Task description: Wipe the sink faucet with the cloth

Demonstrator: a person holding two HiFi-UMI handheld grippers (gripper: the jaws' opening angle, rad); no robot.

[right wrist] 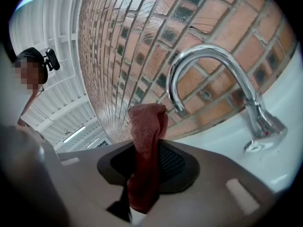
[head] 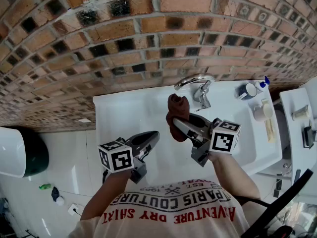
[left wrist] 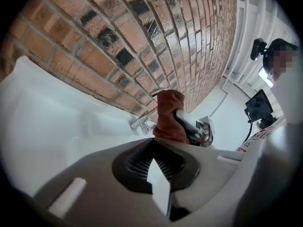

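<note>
Wall: a brick wall point(head: 148, 33) stands right behind the white sink point(head: 124, 110).
Ledge things: a blue and white mug point(head: 246, 90), a small bottle with a blue cap point(head: 263, 83) and a white cup point(head: 259, 112) sit on the sink's right ledge, well apart from both grippers.
In the way: nothing stands between the cloth and the faucet.
Containers: I cannot tell what is in the mug or the cup.
Faucet: the shiny faucet point(right wrist: 213, 65) stands at the back of the sink by the wall. Its spout bends up and over, and points down to the bowl.
Cloth: the reddish-brown cloth point(right wrist: 147, 150) sticks up out of the right gripper. Its top is just beside the end of the spout, on the left. It looks a little apart from it.
Right gripper: the right gripper point(head: 177, 125) is held over the sink bowl and points at the wall and the faucet. Its jaws are pinched tight on the lower part of the cloth.
Left gripper: the left gripper point(head: 154, 136) is held lower and to the left, near the front of the sink. Its jaws are pressed together with nothing in them. It points up toward the cloth.
Person: both bare arms reach out over the sink's front edge.
</note>
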